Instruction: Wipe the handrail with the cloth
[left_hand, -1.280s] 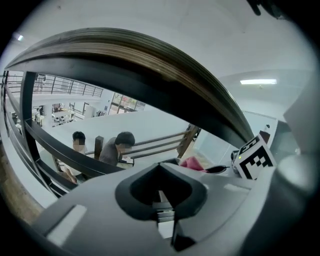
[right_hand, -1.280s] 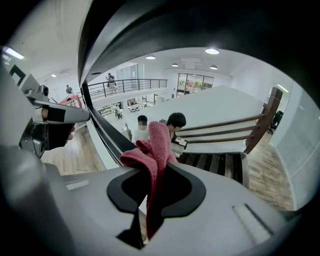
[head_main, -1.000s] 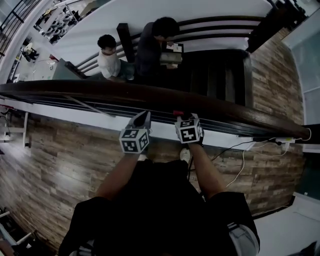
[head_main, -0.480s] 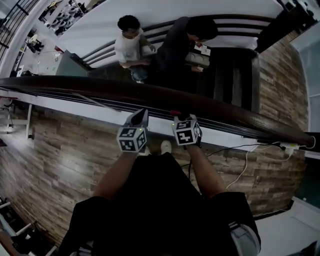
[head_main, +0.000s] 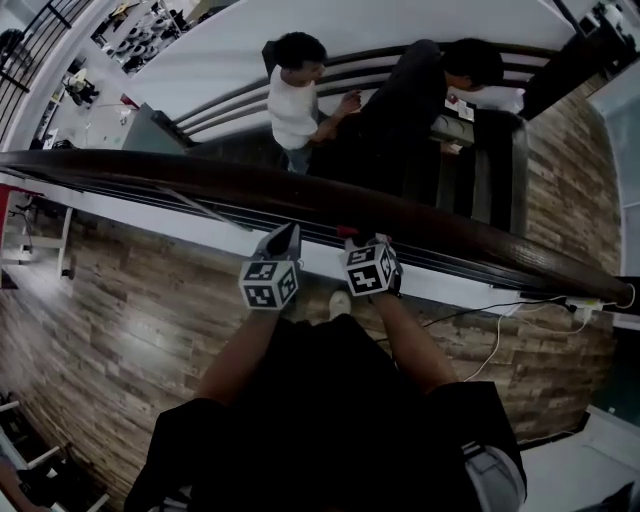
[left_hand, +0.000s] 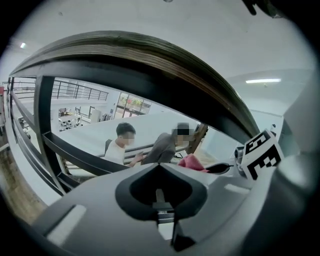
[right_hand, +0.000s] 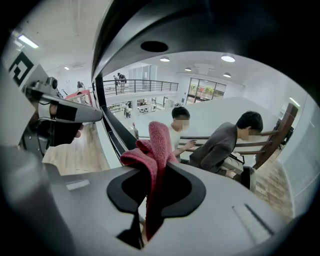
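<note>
Beneath the dark wooden handrail (head_main: 180, 178), both forearms reach forward side by side. The right gripper (head_main: 356, 236) has its jaws clamped on the red cloth (right_hand: 152, 150), close under the rail. The left gripper (head_main: 287, 235), just beside it, has its jaws pressed together around nothing.

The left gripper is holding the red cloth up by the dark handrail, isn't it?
Not the left one. The right gripper is holding the red cloth up by the dark handrail; the right gripper view shows the cloth pinched between its jaws. The left gripper is shut on nothing.
</note>
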